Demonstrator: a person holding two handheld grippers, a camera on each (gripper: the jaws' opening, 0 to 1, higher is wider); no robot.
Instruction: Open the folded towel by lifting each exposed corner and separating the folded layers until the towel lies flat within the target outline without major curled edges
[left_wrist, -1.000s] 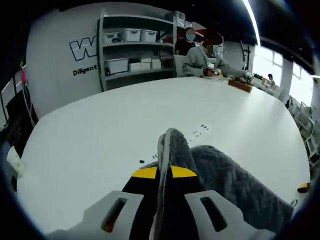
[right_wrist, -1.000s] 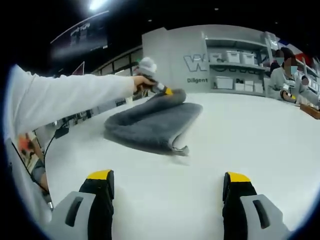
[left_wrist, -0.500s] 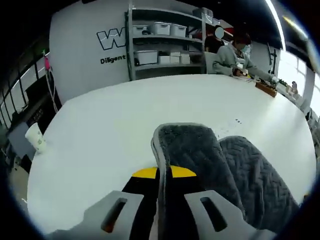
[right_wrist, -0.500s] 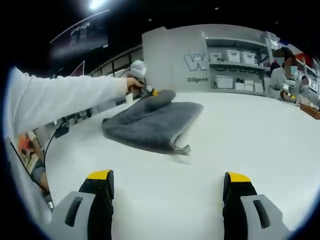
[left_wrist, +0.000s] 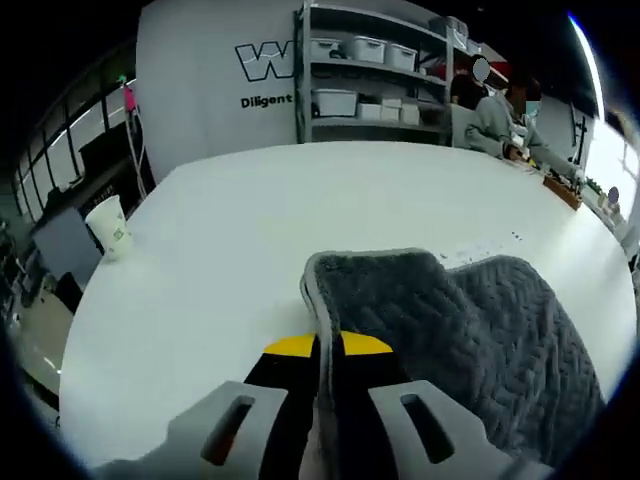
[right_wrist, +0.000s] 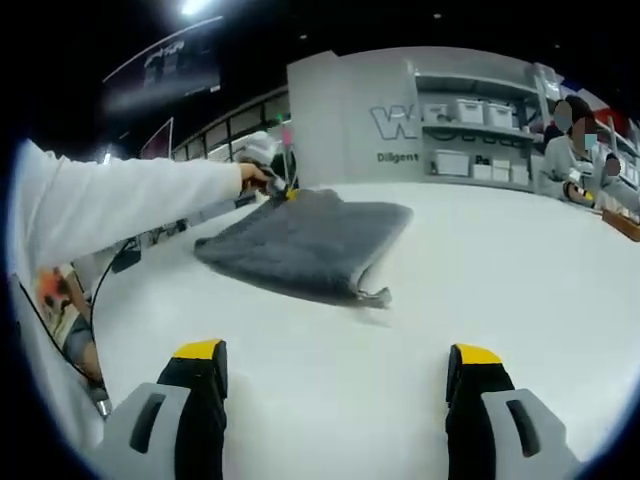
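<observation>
My left gripper (left_wrist: 327, 350) pinches towel (left_wrist: 470, 340) corner; right gripper (right_wrist: 338, 385) spread, idle. Towel soft, limp, light; grip hemmed corners.

left gripper view sits against the towel (left_wrist: 450, 330); right gripper view faces it from afar.

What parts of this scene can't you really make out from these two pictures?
- Left gripper view: the towel runs off the lower right edge, so its full shape is unknown.
- Left gripper fingertips: buried in the cloth.
- Right gripper view: the towel's far corner sits behind the person's hand.
- Target outline: too faint to trace.
</observation>
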